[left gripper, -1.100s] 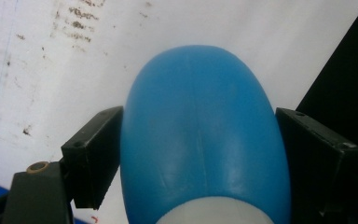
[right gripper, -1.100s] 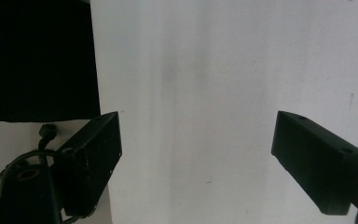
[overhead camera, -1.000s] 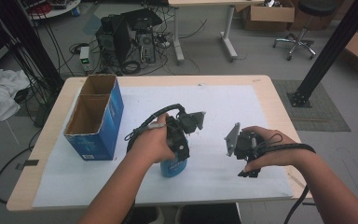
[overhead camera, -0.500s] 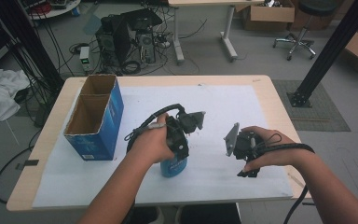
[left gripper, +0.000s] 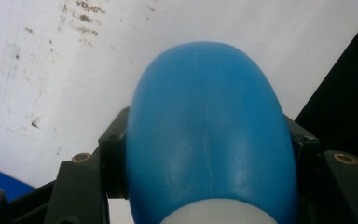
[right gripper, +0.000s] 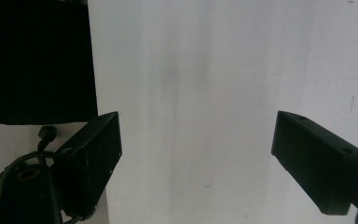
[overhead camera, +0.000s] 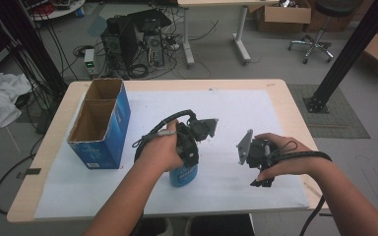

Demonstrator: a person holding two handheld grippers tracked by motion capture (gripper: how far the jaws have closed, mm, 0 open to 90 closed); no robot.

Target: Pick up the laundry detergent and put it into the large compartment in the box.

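Left gripper (overhead camera: 189, 160) jaws just closed onto blue bottle (left gripper: 209, 135), standing lower centre of frame on white sheet (overhead camera: 236, 113); right gripper (right gripper: 198, 158) spread wide, empty; grasp looks done, lift and placing left

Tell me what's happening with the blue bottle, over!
Left hand-held gripper clamped on blue bottle. Right hand-held gripper open, empty. Bottle on white sheet; nothing blocking.
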